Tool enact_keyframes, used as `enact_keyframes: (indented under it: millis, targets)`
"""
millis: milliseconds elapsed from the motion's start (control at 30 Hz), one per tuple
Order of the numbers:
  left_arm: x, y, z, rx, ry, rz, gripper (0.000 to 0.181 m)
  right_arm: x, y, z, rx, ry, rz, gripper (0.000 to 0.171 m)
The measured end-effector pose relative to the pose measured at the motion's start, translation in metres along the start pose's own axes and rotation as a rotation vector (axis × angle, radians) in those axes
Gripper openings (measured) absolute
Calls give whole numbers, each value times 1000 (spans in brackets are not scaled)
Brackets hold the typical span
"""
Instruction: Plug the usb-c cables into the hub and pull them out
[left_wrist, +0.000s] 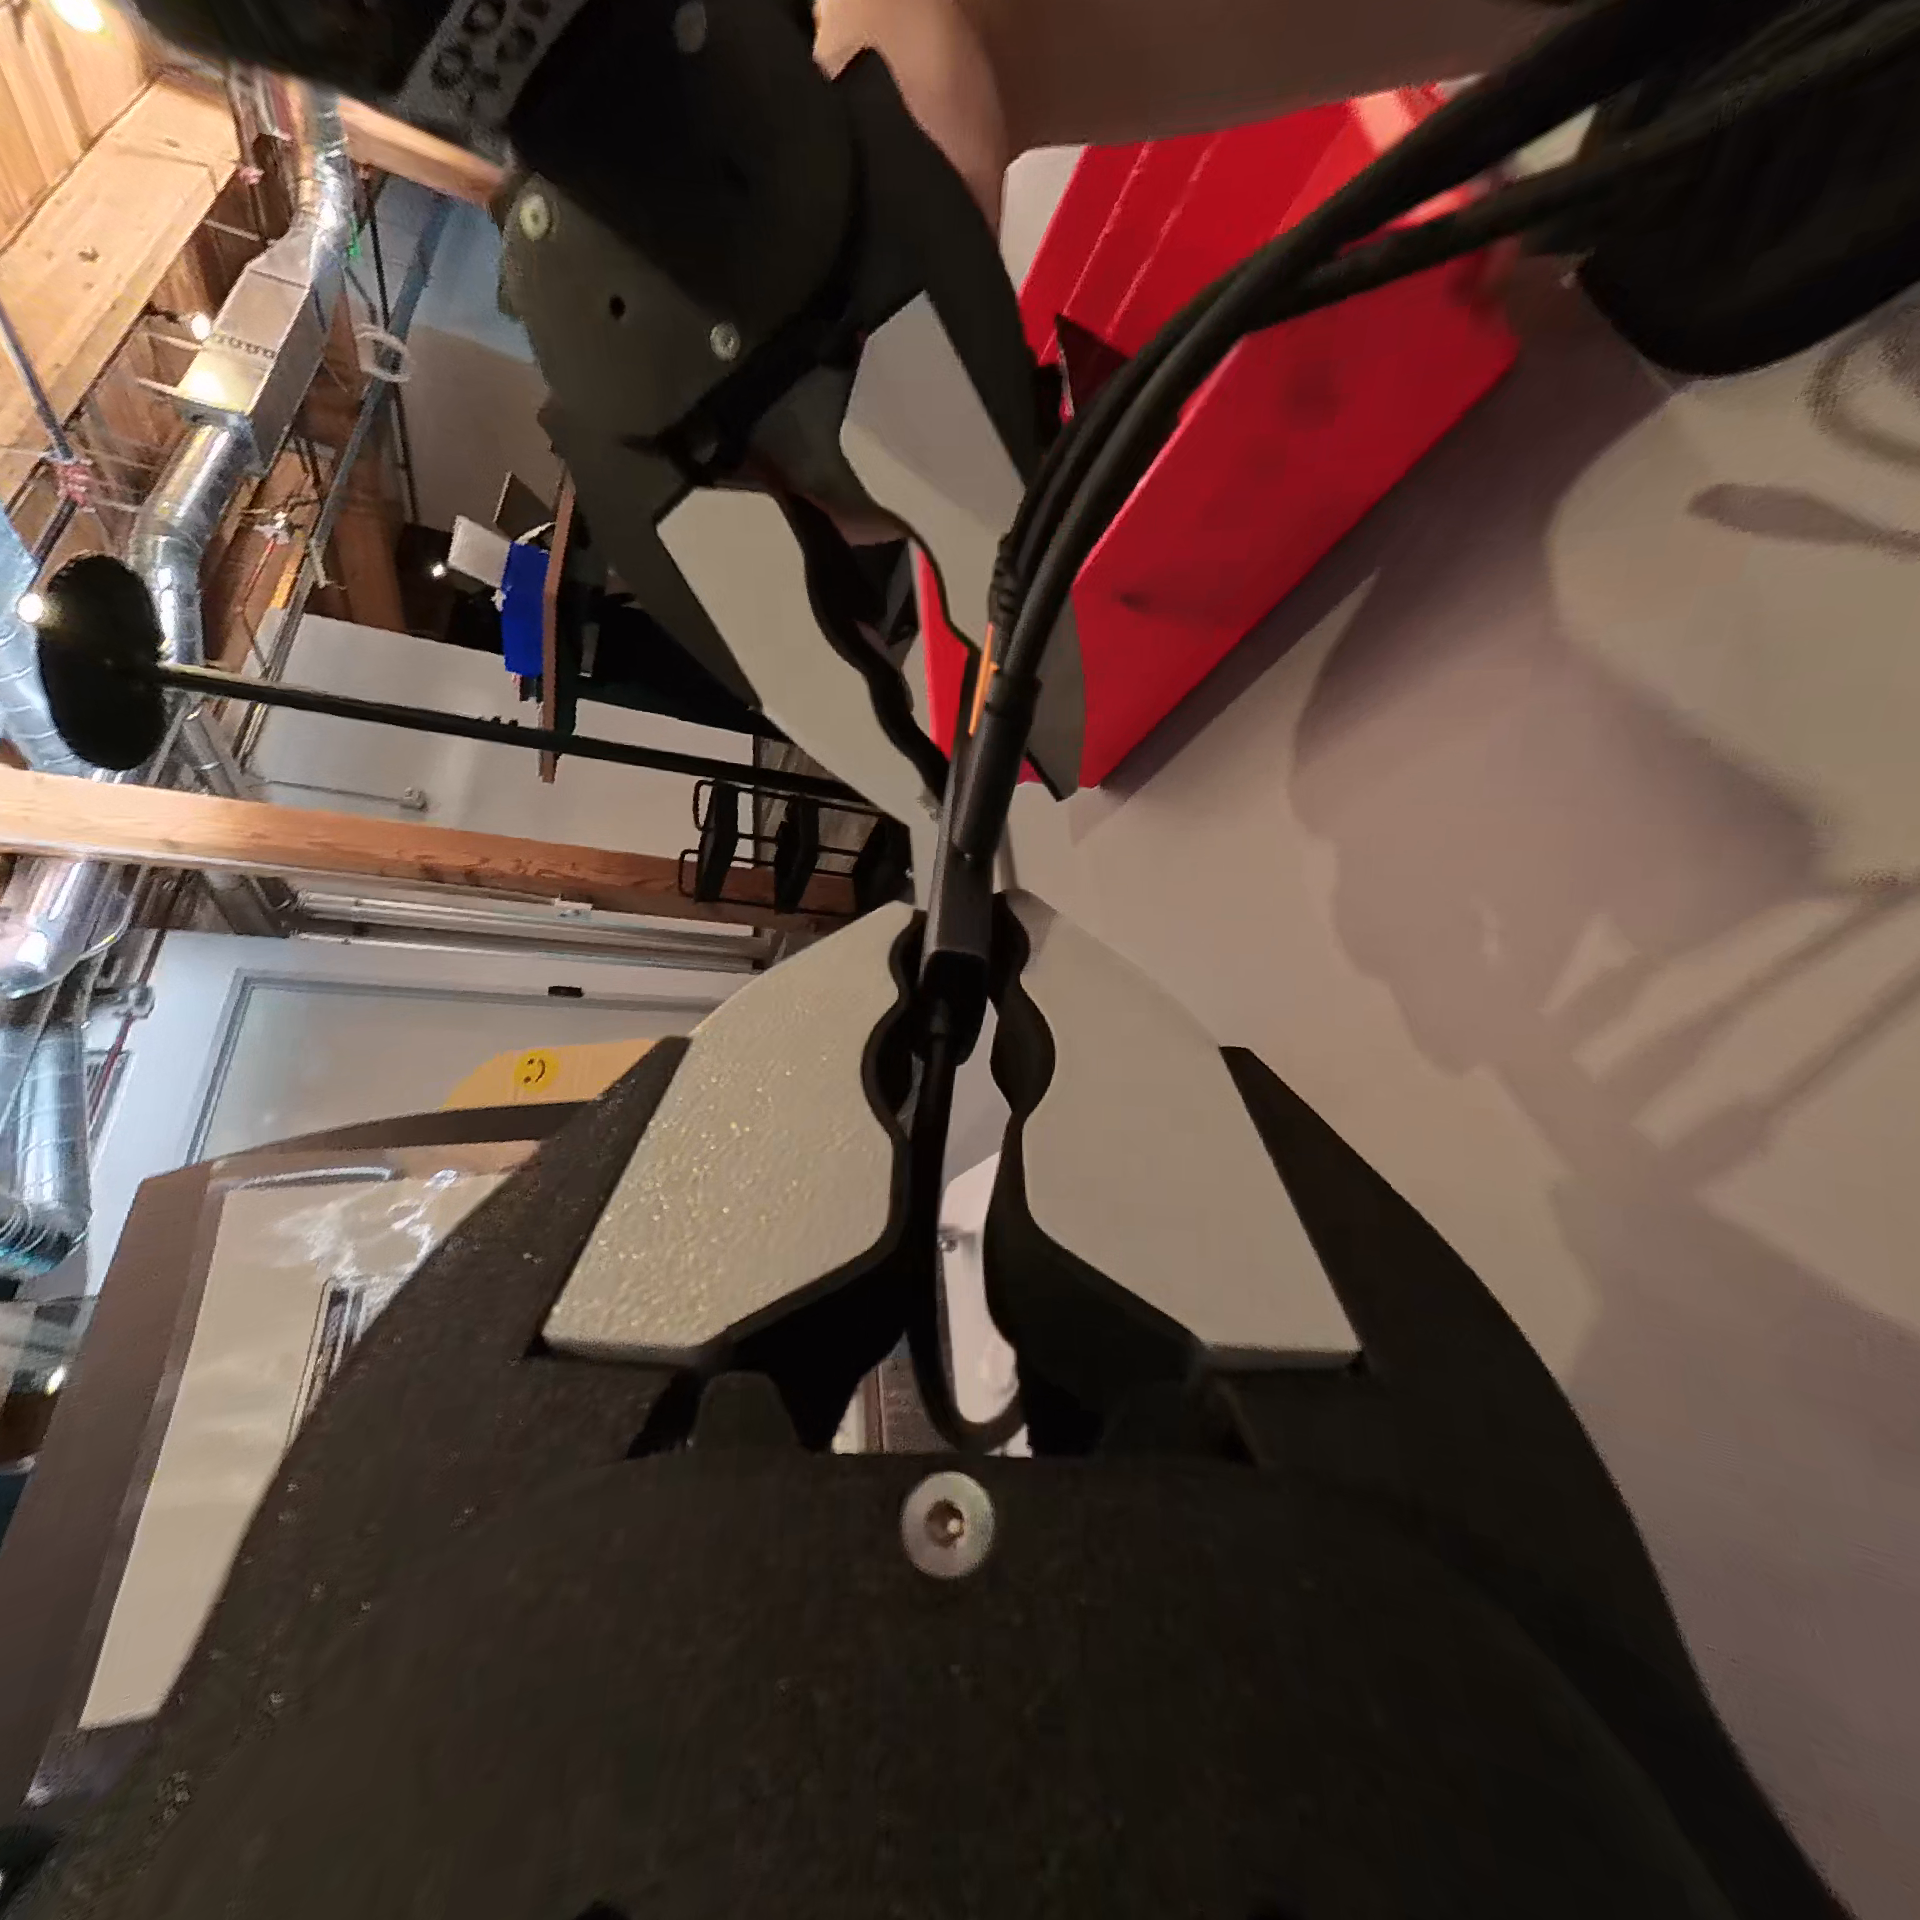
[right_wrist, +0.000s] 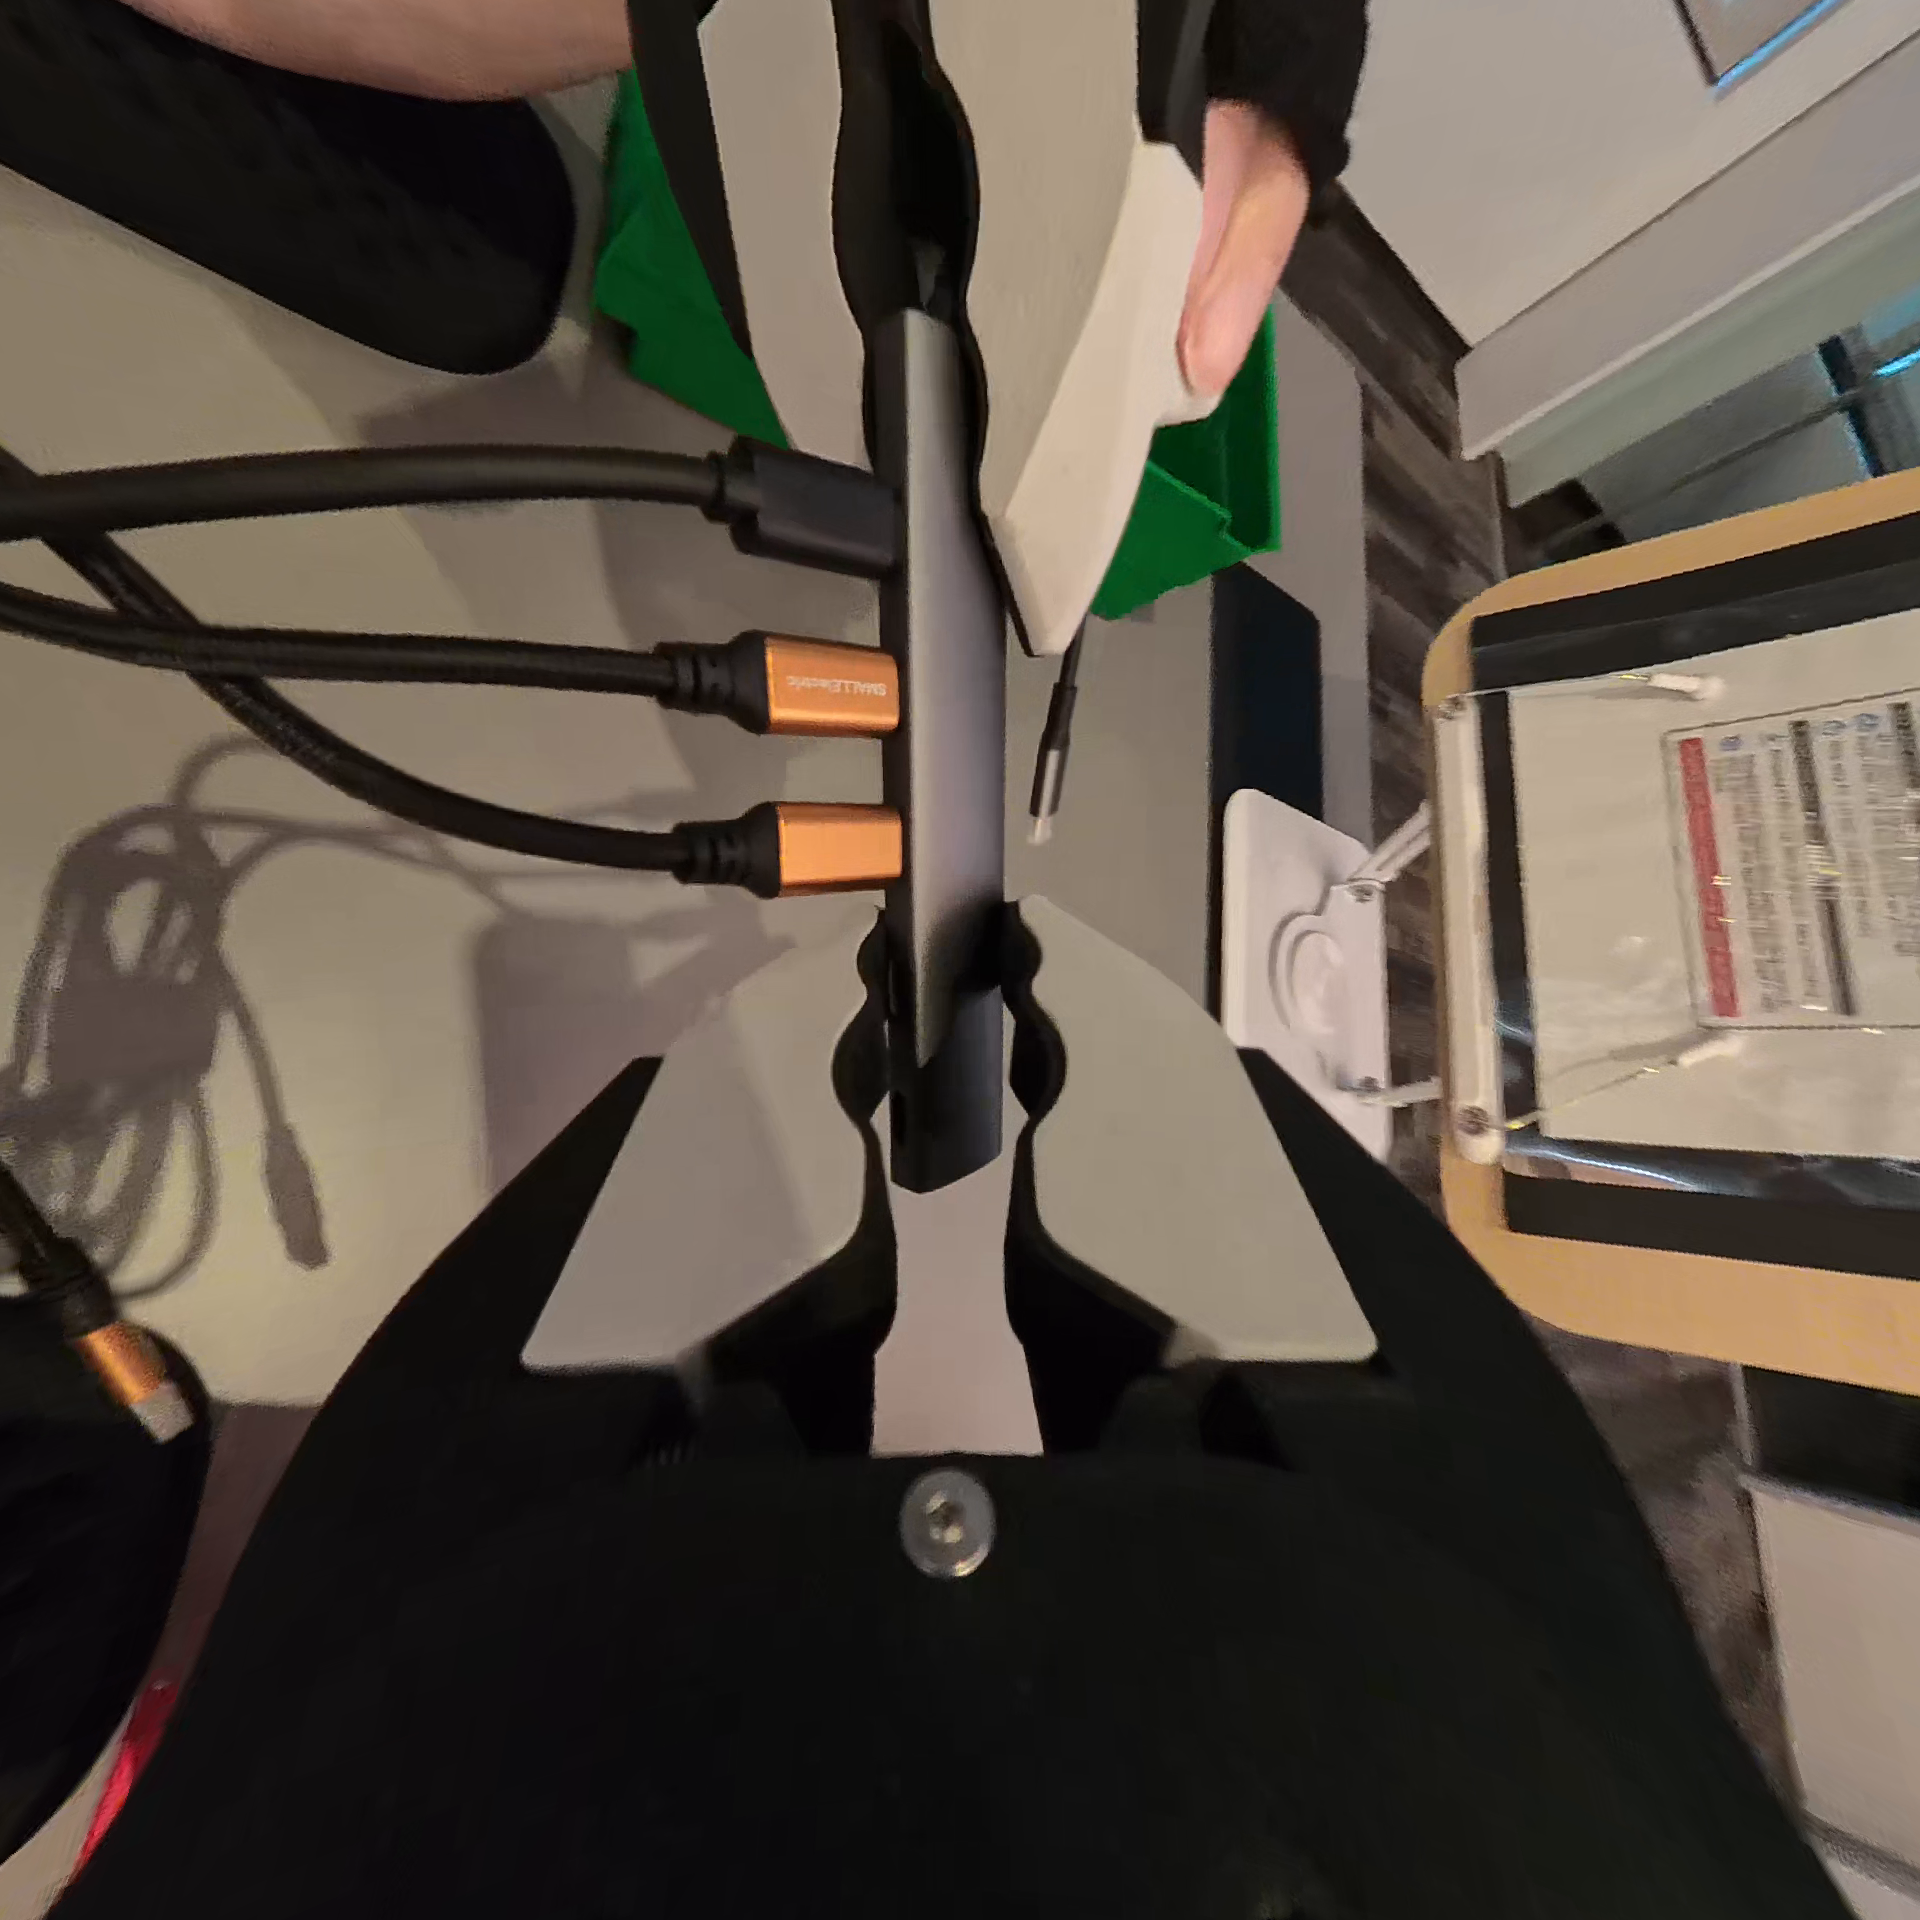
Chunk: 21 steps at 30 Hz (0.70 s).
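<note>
On a pale grey table (right_wrist: 312, 935), the right gripper (right_wrist: 951, 966) and the left gripper (left_wrist: 961, 977) each pinch one end of the slim hub (right_wrist: 951, 748), held above it. Three cables (right_wrist: 416, 655) sit plugged in. The hub looks stiff and light; the metal plugs (right_wrist: 831, 686) give the better hold, as the cords are soft.

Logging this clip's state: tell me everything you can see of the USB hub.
The hub is a slim, dark grey, metallic-looking bar, seen edge-on and held off the table. The right gripper is shut on its near end; the left gripper clamps its far end. Three plugs sit in its left side: a black plug and two orange-shelled plugs. A thin black cable hangs loose beside its right side.
</note>
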<state>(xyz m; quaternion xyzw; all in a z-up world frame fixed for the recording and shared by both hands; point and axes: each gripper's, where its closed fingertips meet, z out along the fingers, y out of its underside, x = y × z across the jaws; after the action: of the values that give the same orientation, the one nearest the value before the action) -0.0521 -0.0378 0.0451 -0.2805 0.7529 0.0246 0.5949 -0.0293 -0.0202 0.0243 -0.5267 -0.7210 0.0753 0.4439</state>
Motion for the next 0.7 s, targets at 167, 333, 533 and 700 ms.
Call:
enact_keyframes:
  millis: [167,333,533,700]
  targets:
    - [12,-6,7,-10,62,18,9,-12,11,5,2,-94,31,20]
    - [11,-5,14,-8,20,36,11,-11,14,3,22,-107,73,21]
    - [13,0,17,-59,49,25,9,-9,17,7,14,-97,69,21]
    - [-9,27,11,-178,-44,-1,10,31,33,-2,-25,157,123,25]
